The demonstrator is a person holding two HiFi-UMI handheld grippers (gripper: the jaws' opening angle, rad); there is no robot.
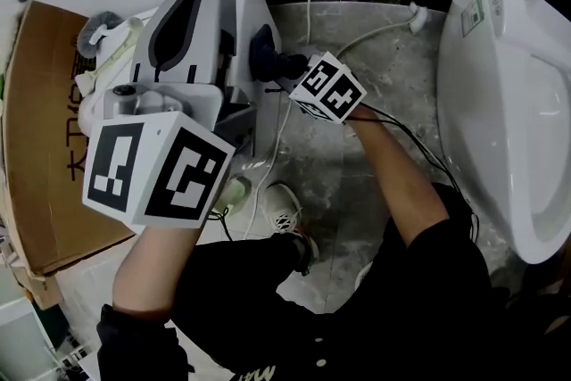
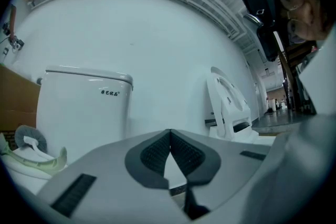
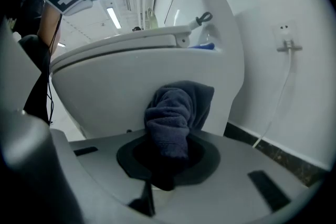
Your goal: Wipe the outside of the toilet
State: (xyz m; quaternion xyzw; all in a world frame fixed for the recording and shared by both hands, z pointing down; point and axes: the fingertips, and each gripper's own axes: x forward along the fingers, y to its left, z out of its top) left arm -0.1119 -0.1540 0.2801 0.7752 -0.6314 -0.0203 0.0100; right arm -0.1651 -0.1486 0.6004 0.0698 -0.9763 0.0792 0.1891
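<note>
Right gripper [image 3: 168, 162]: jaws clamped on a dark blue cloth [image 3: 177, 110]. The cloth's bunched end lies against the right flank of the toilet [image 3: 105, 97], just under the rim.
Left gripper [image 2: 169, 136]: jaws pressed together with nothing between them, held up at near left, off the toilet.
Progress: wiping appears to be under way. No wiped patch can be told apart, so the lid, base and other flank are presumably still to do.
</note>
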